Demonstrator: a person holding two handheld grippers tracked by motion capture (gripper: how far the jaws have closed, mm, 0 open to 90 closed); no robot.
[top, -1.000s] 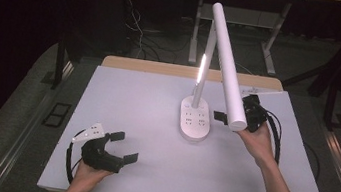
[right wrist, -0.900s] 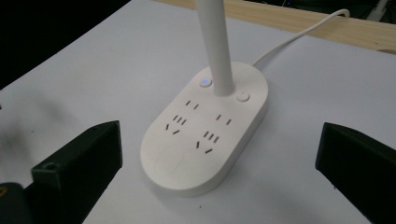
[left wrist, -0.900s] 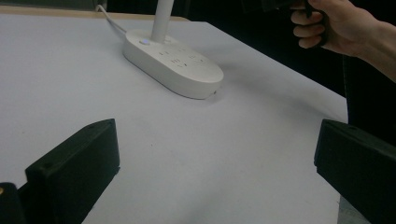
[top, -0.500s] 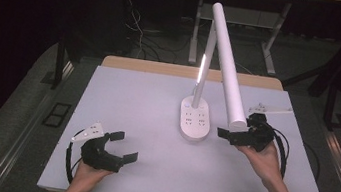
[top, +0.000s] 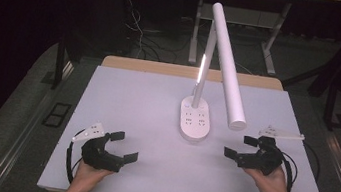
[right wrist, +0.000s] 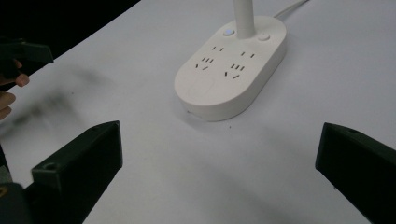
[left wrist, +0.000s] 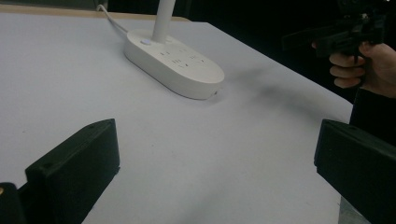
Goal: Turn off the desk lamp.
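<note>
A white desk lamp (top: 224,58) is standing mid-table, its oval base (top: 194,121) carrying sockets and two buttons, its long tube head slanting down toward the right, glowing.

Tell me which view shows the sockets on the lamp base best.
The right gripper view: the lamp base lies close, its sockets and two buttons seen from above. The left gripper view shows the base at a shallow slant. The high view shows it small and far.

Counting one white desk lamp (top: 199,115) at twelve o'clock, two grippers: left gripper (top: 122,145) at seven o'clock, right gripper (top: 239,147) at four o'clock, one table (top: 133,96).
</note>
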